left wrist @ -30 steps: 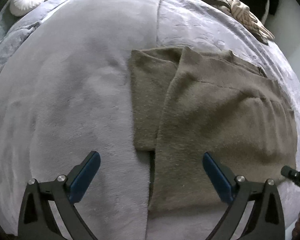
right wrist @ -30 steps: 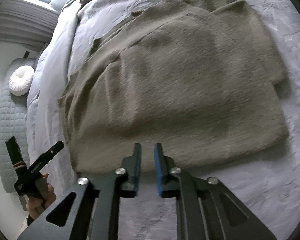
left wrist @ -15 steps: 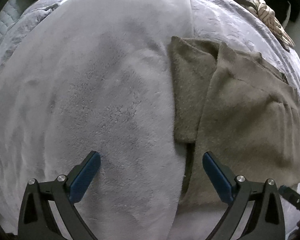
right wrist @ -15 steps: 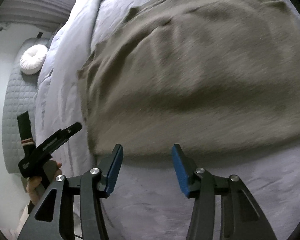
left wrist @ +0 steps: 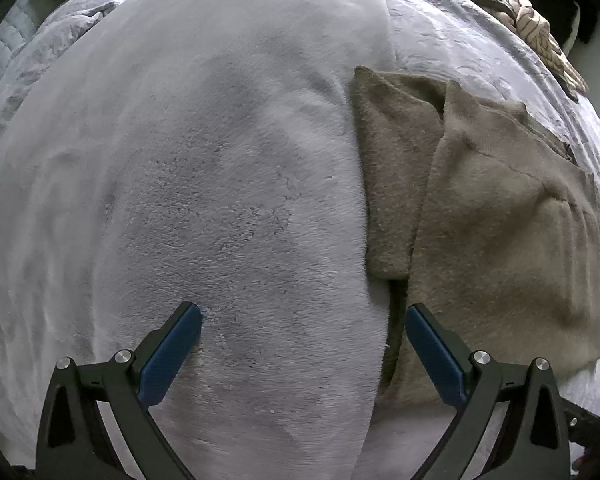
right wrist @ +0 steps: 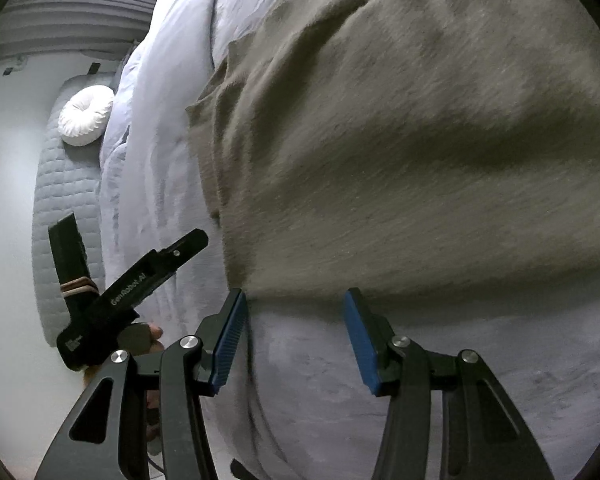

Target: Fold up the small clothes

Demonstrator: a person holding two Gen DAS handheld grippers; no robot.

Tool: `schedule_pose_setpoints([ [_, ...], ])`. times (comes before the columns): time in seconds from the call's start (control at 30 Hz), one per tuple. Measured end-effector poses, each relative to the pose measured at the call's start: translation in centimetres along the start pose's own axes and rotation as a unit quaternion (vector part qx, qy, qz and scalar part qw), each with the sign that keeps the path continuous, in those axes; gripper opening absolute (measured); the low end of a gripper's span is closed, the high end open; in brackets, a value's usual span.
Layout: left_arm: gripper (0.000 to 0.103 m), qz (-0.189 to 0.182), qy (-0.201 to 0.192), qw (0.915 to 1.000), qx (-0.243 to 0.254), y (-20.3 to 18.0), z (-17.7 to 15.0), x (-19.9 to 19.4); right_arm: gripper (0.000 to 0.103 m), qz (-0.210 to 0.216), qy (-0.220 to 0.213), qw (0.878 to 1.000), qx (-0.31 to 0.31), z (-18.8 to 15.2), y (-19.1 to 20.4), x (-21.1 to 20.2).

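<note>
Just ahead of the right gripper [right wrist: 294,332], the near hem of the olive-brown knit garment [right wrist: 400,140] is lying flat on the grey bed cover [right wrist: 460,380]. Its jaws are standing partly apart with nothing between them, and only bare cover is showing in the gap. The hem's near left corner is sitting just beyond the left blue pad, close to it but not gripped.

Over in the left wrist view, the left gripper [left wrist: 302,346] is pointing steeply down with its jaws spread wide and empty. Between them the plush grey blanket [left wrist: 200,180] is filling most of the space, while the garment [left wrist: 500,240] is lying toward the right jaw and beyond it, its folded-in sleeve [left wrist: 392,172] resting along the garment's left edge. The right pad is hanging over the garment's lower left corner; whether it is touching the knit I cannot tell.

The step in hand is probably taking the bottom hem at both corners for a fold toward the collar. To do it well, each gripper should be coming down with one pad sliding under the hem and one above, catching every layer of the thick knit but none of the cover or blanket beneath. Both corners should be pinched at matching depth so the fold is lifting evenly and the tucked sleeve is not dragged out.
</note>
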State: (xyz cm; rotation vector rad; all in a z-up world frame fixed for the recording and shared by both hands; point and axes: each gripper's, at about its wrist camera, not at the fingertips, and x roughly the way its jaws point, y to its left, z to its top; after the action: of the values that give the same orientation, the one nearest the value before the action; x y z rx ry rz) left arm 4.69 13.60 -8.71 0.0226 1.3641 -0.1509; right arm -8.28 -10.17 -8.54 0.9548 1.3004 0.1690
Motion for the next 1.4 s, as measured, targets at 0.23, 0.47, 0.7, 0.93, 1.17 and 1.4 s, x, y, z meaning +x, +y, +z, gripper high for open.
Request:
schedule_pose_setpoints([
  [0.23,0.102,-0.012,-0.005,0.9998,-0.017,2.2,-0.4,-0.7,0.061,0.011,0.014,1.000,0.009,-0.8,0.6,1.8],
  [0.47,0.102,-0.037,0.006,0.9992,-0.016,3.3,-0.2,-0.7,0.061,0.055,0.001,0.996,0.073,-1.0,-0.1,3.9],
  [0.7,0.102,-0.127,0.001,0.9914,-0.033,5.2,-0.5,-2.1,0.062,0.119,-0.018,0.980,0.158,-0.9,-1.4,6.1],
  [0.93,0.102,-0.222,0.016,0.9732,-0.059,5.4,-0.3,-2.2,0.052,0.220,-0.052,0.937,0.266,-0.9,-3.8,7.3],
  [1.17,0.102,-0.274,0.037,0.9603,-0.040,3.2,0.5,-1.5,0.012,0.258,-0.066,0.928,0.259,-0.8,-4.0,6.6],
  [1.4,0.102,-0.332,0.061,0.9403,-0.045,0.5,2.7,0.6,0.010,0.275,-0.072,0.944,0.170,0.3,-1.2,3.9],
])
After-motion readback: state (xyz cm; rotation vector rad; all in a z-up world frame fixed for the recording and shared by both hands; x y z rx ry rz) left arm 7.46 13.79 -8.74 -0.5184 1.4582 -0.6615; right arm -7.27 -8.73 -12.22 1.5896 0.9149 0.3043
